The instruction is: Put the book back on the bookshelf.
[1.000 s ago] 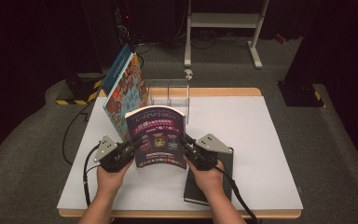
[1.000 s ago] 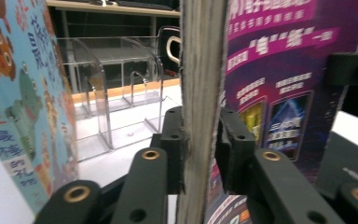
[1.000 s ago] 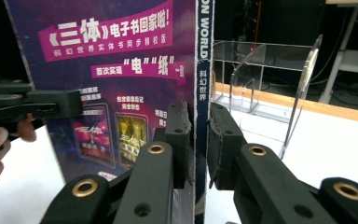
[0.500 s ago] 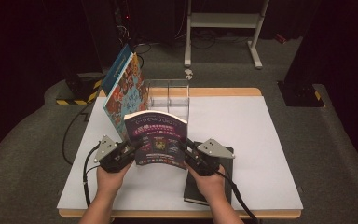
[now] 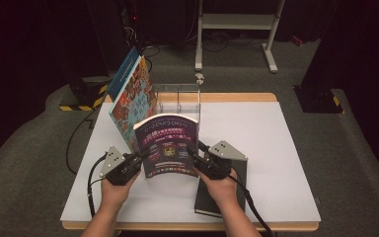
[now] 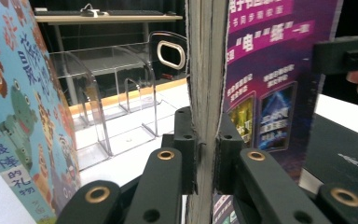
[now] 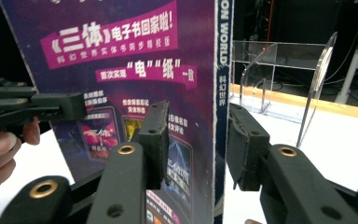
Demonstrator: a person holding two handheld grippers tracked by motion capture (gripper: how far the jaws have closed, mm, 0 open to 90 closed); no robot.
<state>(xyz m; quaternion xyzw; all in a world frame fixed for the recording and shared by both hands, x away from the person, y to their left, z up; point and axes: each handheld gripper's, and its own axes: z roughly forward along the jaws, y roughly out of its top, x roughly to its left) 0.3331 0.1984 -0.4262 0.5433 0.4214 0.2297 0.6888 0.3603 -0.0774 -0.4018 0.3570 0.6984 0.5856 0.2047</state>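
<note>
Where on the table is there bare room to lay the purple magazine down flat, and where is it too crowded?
Most open: the white table right of the purple magazine, between the clear rack and the table's near edge. A smaller bare strip lies along the near-left edge. Crowded: the back-left corner with the leaning picture book and rack, and the black book under the right hand.
</note>
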